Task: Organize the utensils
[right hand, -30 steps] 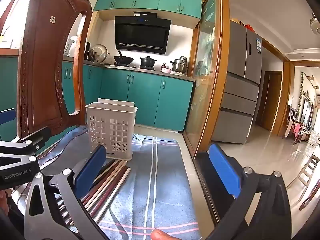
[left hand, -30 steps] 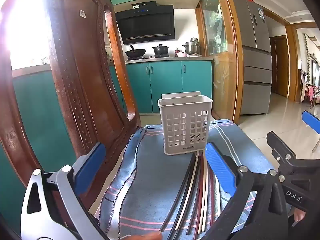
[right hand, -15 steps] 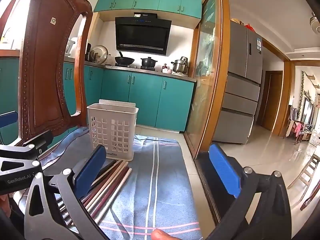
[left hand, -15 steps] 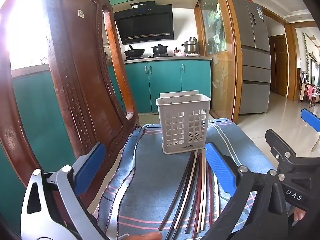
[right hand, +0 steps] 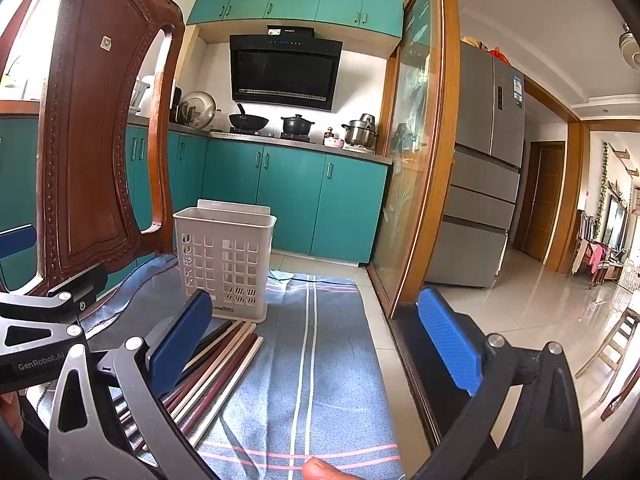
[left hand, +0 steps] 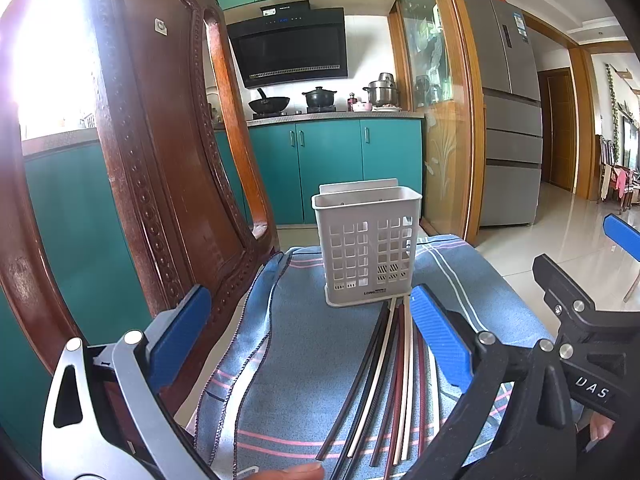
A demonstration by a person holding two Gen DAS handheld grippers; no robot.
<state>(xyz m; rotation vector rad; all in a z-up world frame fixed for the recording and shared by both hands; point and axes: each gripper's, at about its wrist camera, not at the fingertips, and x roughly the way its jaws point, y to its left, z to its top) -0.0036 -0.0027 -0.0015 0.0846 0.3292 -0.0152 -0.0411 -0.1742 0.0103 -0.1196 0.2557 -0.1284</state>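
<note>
Chopsticks are lying bunched on the blue cloth, tips just before the white basket. Both the left gripper and the right gripper are being held wide open, empty, above the cloth.

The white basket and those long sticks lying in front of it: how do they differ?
The white basket stands upright; the chopsticks lie flat on the blue cloth. The basket is a single wide, perforated box; the chopsticks are many thin solid rods. The basket is all white; the chopsticks are mixed black, cream and dark red. Both rest on the same cloth, the chopsticks' far ends right at the basket's base, and neither is held by a gripper.
</note>
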